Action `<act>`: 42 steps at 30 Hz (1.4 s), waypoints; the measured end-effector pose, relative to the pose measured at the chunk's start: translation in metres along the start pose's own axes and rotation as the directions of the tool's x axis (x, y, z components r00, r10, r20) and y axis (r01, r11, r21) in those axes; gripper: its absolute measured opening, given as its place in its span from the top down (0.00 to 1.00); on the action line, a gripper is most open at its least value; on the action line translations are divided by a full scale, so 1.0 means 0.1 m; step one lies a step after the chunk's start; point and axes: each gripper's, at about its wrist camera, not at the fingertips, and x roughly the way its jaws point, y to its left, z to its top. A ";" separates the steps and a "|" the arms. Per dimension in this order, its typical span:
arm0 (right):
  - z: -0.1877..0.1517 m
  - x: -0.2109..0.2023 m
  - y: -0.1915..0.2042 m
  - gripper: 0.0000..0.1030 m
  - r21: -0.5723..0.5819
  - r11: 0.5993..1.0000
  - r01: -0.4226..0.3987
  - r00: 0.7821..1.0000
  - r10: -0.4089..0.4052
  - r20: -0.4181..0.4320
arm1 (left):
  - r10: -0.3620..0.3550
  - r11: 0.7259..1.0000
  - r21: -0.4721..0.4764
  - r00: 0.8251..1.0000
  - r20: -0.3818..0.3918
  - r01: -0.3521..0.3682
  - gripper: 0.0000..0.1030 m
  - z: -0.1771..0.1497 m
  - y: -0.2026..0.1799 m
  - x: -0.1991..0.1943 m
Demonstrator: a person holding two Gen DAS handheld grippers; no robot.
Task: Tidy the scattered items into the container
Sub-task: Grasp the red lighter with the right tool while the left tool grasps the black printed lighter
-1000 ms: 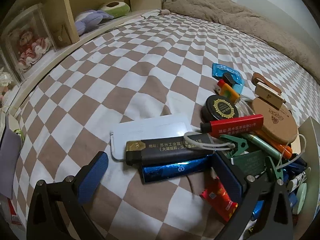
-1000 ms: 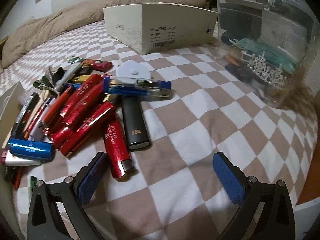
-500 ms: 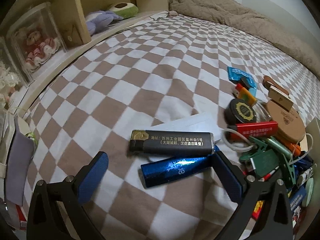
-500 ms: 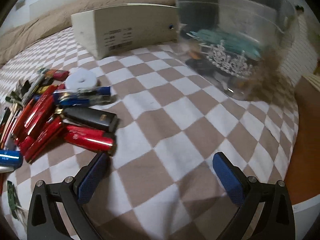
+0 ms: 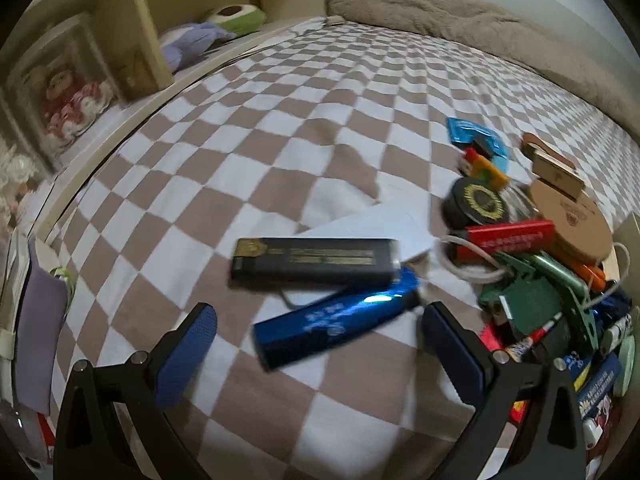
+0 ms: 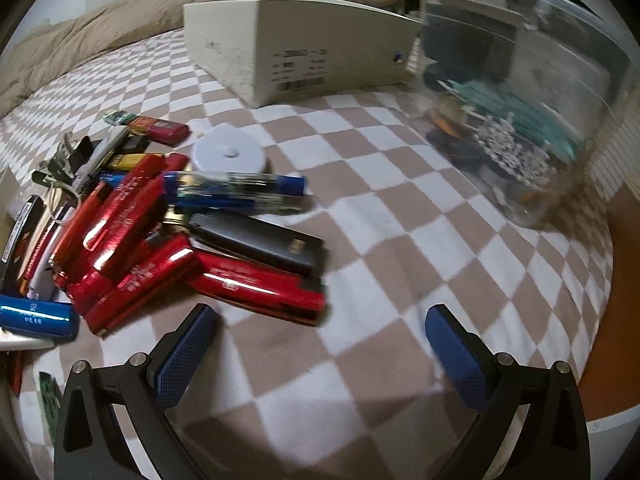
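While both grippers' jaws gape empty, glossy blue lighter point(image 5: 336, 322) lies slantwise on checkered cloth point(image 5: 248, 152) — clear plastic container point(image 6: 532, 92) nearby.

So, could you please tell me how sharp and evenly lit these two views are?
Left wrist view: motion blur smears the black lighter and blue lighter, which shows a small glare spot; the left claw stays crisp. Right wrist view: the red lighters glint, the clear container is soft, and fisheye bends the checked bedsheet; corners go dark.
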 end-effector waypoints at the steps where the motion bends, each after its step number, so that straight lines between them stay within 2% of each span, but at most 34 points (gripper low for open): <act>1: 0.01 0.00 0.04 0.00 -0.006 1.000 -0.007 1.000 0.007 -0.001 | -0.009 1.000 0.009 1.000 0.003 0.009 0.00 0.00 -0.03 -0.01; 4: 0.05 0.01 0.15 0.00 -0.007 1.000 -0.029 1.000 0.029 -0.005 | -0.027 1.000 0.017 1.000 0.003 0.027 0.00 0.00 -0.10 -0.02; 8: 0.12 0.10 0.21 0.00 0.055 0.997 -0.061 0.998 0.063 -0.031 | -0.030 0.999 0.025 1.000 0.001 0.030 0.00 0.02 -0.15 -0.01; 11: 0.16 0.14 0.28 0.00 0.049 0.998 -0.046 0.998 0.047 -0.032 | -0.035 0.999 0.014 0.999 -0.003 0.035 0.00 0.02 -0.15 0.01; 23: 0.18 0.21 0.18 0.00 0.132 0.987 -0.093 0.993 0.102 -0.065 | -0.053 0.999 -0.010 0.999 -0.003 0.053 0.00 0.04 -0.13 0.02; 25: 0.19 0.20 0.15 0.00 0.152 0.982 -0.111 0.990 0.122 -0.067 | -0.064 0.998 -0.026 0.998 -0.004 0.064 0.00 0.06 -0.11 0.03; 32: 0.13 0.12 0.02 0.19 0.168 0.976 -0.137 0.989 0.146 -0.040 | -0.086 0.989 -0.124 0.996 -0.016 0.084 0.00 0.15 0.01 0.04; 38: 0.08 0.09 -0.02 0.19 0.135 0.974 -0.180 0.982 0.185 -0.027 | -0.059 0.982 -0.179 0.998 -0.018 0.055 0.00 0.24 0.20 0.03; 42: 0.05 0.07 -0.02 0.19 0.113 0.976 -0.186 0.981 0.190 -0.025 | -0.068 0.966 -0.253 0.997 -0.036 0.057 0.00 0.27 0.42 0.08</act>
